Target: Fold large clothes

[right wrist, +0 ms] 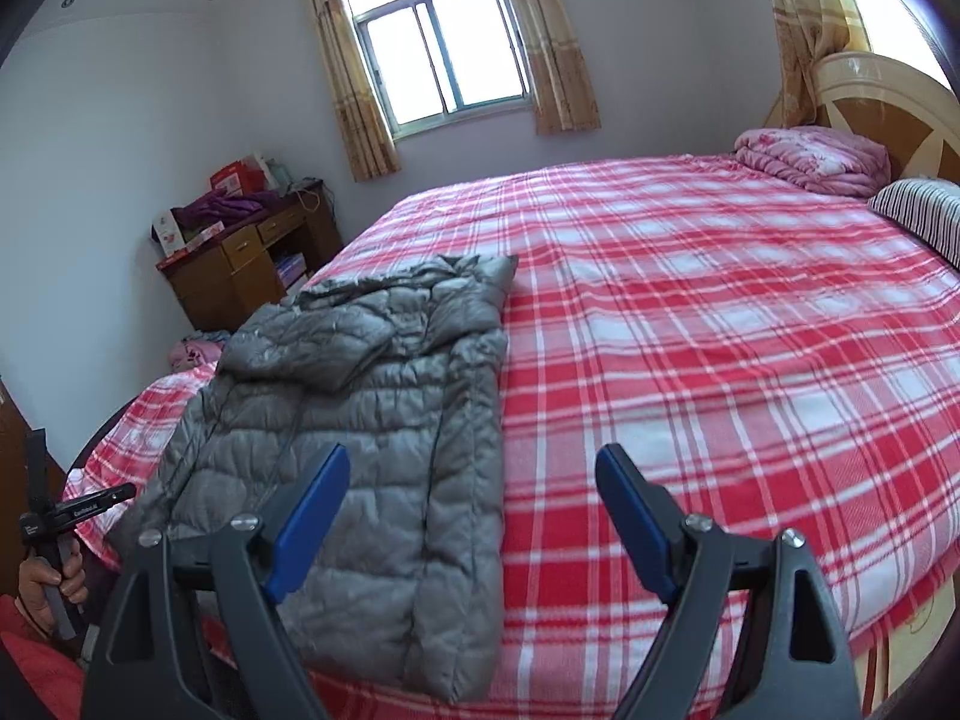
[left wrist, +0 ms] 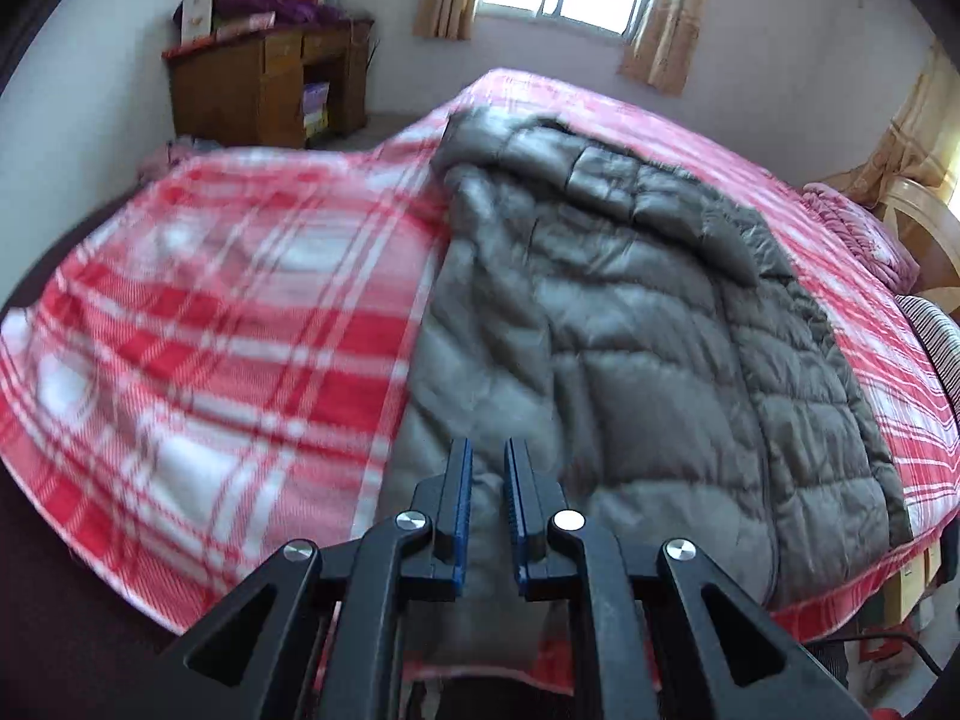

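A: How does our jacket (right wrist: 372, 426) look?

B: Grey, quilted and puffy, folded into a long narrow panel with its hood (right wrist: 312, 342) turned down over the upper part. It lies flat near the foot edge of the bed (right wrist: 720, 330), on the red and white plaid cover.

A: And against our claws?

B: Our left claw (left wrist: 487, 450) hangs over the jacket's near end, blue pads almost together with nothing pinched. Our right claw (right wrist: 474, 462) is spread wide and empty, with the jacket's right edge between the fingers.
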A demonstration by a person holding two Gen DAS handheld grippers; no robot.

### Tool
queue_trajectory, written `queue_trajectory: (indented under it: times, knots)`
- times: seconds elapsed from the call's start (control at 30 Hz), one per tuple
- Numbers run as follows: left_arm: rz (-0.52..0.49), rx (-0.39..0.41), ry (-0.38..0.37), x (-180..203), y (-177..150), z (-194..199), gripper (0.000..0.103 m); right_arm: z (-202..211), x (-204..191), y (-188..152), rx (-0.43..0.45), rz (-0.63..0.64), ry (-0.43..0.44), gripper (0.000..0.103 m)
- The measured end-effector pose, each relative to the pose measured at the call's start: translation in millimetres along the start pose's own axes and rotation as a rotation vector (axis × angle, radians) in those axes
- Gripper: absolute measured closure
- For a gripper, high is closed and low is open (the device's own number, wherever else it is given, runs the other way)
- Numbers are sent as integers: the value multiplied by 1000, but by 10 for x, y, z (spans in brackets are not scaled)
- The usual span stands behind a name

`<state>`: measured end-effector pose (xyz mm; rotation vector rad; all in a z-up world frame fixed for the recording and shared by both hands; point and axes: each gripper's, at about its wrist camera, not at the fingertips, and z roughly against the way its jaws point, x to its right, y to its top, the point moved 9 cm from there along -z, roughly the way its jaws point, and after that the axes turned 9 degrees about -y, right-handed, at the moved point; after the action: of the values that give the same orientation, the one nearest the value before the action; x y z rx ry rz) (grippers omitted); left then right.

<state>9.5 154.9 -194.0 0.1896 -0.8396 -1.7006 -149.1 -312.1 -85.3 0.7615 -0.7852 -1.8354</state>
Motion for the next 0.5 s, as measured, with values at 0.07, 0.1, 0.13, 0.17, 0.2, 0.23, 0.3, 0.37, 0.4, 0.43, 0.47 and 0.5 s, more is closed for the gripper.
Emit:
queue_trajectory:
  times: [0.07,0.1,0.13,0.17,0.2,0.23,0.3,0.37,0.4,0.43,0.47,0.5]
  knots:
    - [49,-7,-31,-45,-61,8,92,-42,41,-168,-42,-28,15,17]
    - [84,-5,-62,-61,-72,15,92,-92,73,-259,-66,-45,11,17]
    - [100,-4,-72,-70,-79,22,92,-103,106,-337,-80,-56,8,17]
    - [121,-6,-78,-86,-74,29,92,-151,138,-440,-106,-74,5,17]
    - [129,-8,-79,-87,-71,35,92,-178,154,-529,-128,-91,11,16]
    - [132,-6,-82,-77,-69,56,92,-225,162,-617,-154,-117,31,16]
    - [123,14,-110,-21,-41,120,92,-268,161,-730,-186,-140,52,16]
    - [107,52,-152,48,-13,184,91,-310,132,-826,-214,-136,57,14]
    - [98,60,-166,83,-18,193,85,-323,118,-851,-220,-132,60,13]
    - [91,55,-173,94,-36,181,71,-340,95,-877,-229,-127,65,8]
    - [86,33,-165,107,-93,126,63,-346,84,-889,-231,-126,67,5]
    - [85,23,-157,104,-127,99,54,-353,72,-893,-232,-127,71,5]
